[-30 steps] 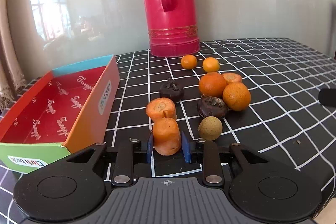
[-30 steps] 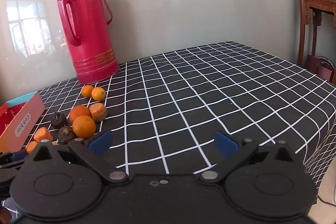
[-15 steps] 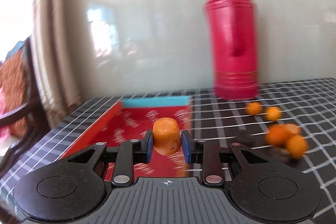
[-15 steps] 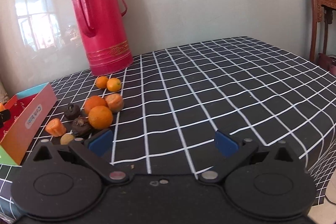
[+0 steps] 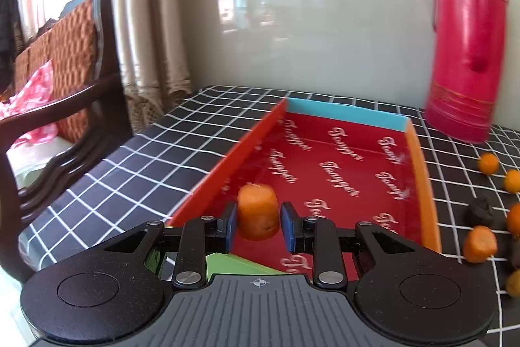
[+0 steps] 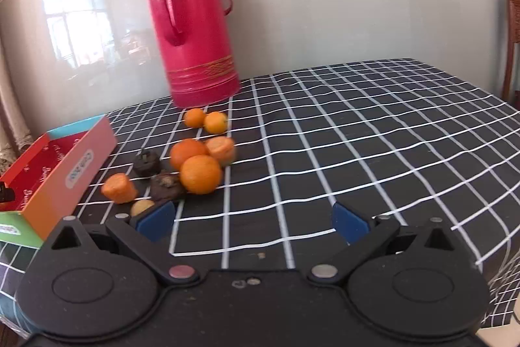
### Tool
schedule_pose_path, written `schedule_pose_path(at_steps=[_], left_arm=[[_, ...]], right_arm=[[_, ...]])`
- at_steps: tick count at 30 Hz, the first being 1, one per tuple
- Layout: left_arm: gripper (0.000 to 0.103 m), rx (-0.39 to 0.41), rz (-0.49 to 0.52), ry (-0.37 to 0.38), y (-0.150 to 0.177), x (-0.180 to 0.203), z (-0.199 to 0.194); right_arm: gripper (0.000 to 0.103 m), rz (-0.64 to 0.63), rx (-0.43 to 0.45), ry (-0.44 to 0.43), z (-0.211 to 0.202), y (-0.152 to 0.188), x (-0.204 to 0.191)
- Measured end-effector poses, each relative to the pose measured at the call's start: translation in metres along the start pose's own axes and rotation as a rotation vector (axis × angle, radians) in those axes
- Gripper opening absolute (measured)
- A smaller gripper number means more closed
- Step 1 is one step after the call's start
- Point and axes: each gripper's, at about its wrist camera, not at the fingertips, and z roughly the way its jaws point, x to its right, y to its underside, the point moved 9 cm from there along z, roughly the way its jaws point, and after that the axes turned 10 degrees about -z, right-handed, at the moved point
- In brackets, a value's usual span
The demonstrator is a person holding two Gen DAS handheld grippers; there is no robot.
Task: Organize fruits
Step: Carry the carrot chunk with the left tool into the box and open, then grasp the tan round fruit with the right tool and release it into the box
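My left gripper (image 5: 258, 221) is shut on an orange carrot piece (image 5: 258, 212) and holds it over the near end of the open red box (image 5: 328, 165). My right gripper (image 6: 253, 220) is open and empty above the checked tablecloth. Just left of and beyond it lies a cluster of fruit: two oranges (image 6: 200, 173), another carrot piece (image 6: 118, 187), two dark mangosteens (image 6: 167, 186), two small tangerines (image 6: 214, 122) and a small tan fruit (image 6: 141, 207). The box also shows at the left of the right wrist view (image 6: 58, 171).
A tall red thermos (image 6: 195, 21) stands by the wall behind the fruit. A wooden chair (image 5: 65, 60) with a patterned cushion is off the table's left edge. The table's right side carries only the black checked cloth (image 6: 373, 132).
My left gripper lifted the carrot piece from the fruit cluster and swung left, over the red box. My right gripper moved closer to the fruit, still open.
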Motion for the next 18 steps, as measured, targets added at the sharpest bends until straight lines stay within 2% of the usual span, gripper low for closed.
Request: schedule_pose_path(at_steps=[4, 6, 7, 8, 10, 12, 14, 18], left_arm=[[0.031, -0.006, -0.022, 0.001, -0.001, -0.005, -0.002], [0.050, 0.015, -0.023, -0.002, -0.002, -0.006, -0.009], [0.066, 0.034, -0.026, -0.003, -0.005, -0.007, -0.014], [0.074, 0.049, -0.031, 0.014, -0.006, -0.007, -0.019], [0.078, 0.087, -0.026, 0.013, -0.011, -0.010, -0.030], [0.080, 0.098, -0.036, 0.031, -0.015, -0.017, -0.039], [0.082, 0.101, -0.058, 0.048, -0.019, -0.026, -0.047], [0.088, 0.135, -0.047, 0.054, -0.023, -0.046, -0.062]], right_arm=[[0.097, -0.012, 0.011, -0.044, 0.005, -0.002, -0.018], [0.097, -0.014, 0.016, -0.080, 0.008, -0.003, -0.028], [0.097, -0.017, 0.017, -0.095, 0.010, -0.004, -0.033], [0.096, -0.017, 0.018, -0.108, 0.012, -0.005, -0.038], [0.092, -0.023, 0.018, -0.133, 0.016, -0.007, -0.047], [0.080, -0.045, 0.014, -0.134, 0.020, -0.007, -0.054], [0.077, -0.057, -0.004, -0.137, 0.026, -0.007, -0.061], [0.059, -0.058, -0.015, -0.149, 0.033, -0.008, -0.068]])
